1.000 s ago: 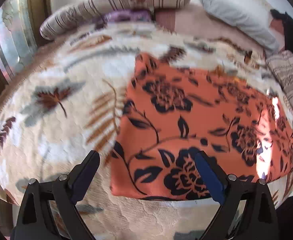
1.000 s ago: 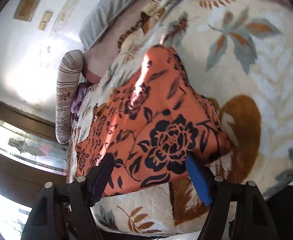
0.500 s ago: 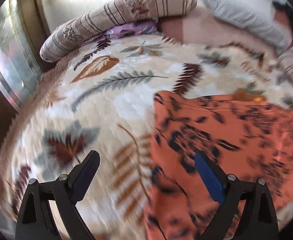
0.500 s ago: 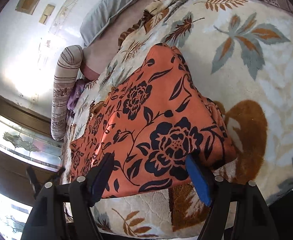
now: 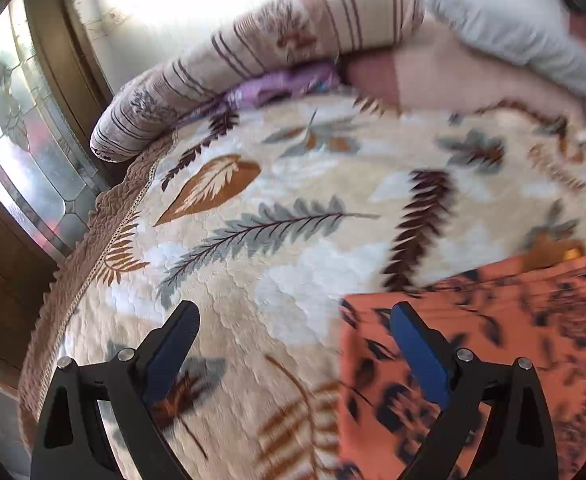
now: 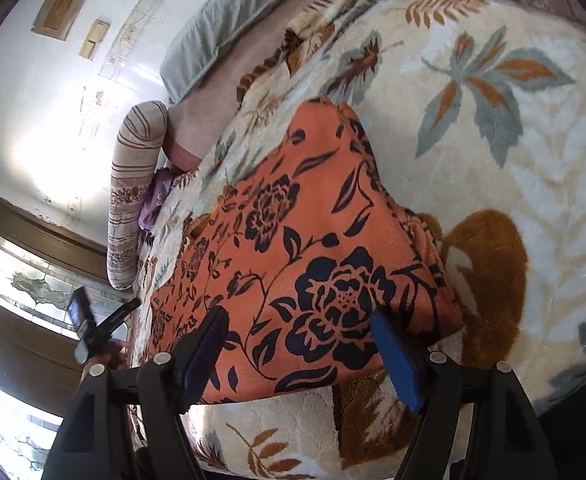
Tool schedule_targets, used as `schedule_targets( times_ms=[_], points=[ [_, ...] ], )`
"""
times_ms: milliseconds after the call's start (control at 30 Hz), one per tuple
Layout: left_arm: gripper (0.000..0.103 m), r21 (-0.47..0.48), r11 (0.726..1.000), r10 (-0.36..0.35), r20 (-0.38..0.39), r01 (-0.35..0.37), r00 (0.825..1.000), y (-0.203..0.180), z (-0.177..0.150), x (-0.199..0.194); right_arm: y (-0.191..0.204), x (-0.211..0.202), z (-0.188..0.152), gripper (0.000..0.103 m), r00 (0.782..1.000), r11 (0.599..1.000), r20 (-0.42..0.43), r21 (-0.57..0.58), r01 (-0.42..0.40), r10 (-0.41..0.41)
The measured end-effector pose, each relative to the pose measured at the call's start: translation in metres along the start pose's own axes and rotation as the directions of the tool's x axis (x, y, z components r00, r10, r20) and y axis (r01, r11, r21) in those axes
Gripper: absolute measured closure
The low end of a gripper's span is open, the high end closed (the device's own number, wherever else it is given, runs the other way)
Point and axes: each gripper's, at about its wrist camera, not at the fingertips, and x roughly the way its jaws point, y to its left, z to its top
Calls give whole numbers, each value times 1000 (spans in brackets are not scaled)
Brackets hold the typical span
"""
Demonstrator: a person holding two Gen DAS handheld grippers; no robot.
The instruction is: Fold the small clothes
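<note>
Swung aside, the left tongs [image 5: 293,334] gape beside the orange cloth [image 6: 293,248]; right tongs [image 6: 299,330] spread over it.

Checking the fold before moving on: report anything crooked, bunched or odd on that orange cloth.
The orange floral cloth lies flat on the leaf-print blanket; only its right corner looks slightly bunched and uneven. Nothing else stands out.

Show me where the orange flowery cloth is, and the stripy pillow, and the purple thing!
orange flowery cloth [image 6: 313,264], right wrist view, on the middle of its top face.
stripy pillow [image 5: 261,60], left wrist view, on the middle of its long side.
purple thing [image 5: 281,86], left wrist view, on the part peeking from under the pillow.
</note>
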Motion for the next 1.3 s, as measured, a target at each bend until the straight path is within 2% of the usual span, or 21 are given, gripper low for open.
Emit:
schedule_targets(
  times_ms=[100,200,333,433,600,767,1133,1200,1300],
  points=[
    [6,-61,992,-110,42,112,993,-6,-25,-49,5,-15,-8,26,999,998,15,25,-53,53],
    [6,-111,967,-224,58,229,973,-24,-61,-82,6,-17,-29,26,995,993,-28,76,-94,96],
    [6,-120,946,-304,-7,301,953,-65,-95,-80,-7,-1,-40,26,992,978,-72,188,-93,108],
    [6,-123,951,-293,-68,283,954,-88,-108,-70,-18,6,-31,26,994,961,-42,263,-84,99],
    [6,-136,952,-285,-59,275,957,-89,-107,-80,-33,11,-24,26,996,936,-14,343,-83,93],
    [6,-139,952,-284,-55,274,957,-85,-106,-86,-33,13,-19,26,997,938,3,339,-74,77],
    [6,-134,955,-276,-72,265,958,-89,-105,-72,-30,14,-7,26,998,942,42,331,-57,46],
    [6,-126,958,-270,-90,258,959,-94,-105,-62,-31,16,-8,26,998,943,41,328,-55,44],
    [6,-97,968,-246,-163,233,956,-105,-112,-36,-31,17,-5,26,998,943,45,329,-54,41]
  ],
)
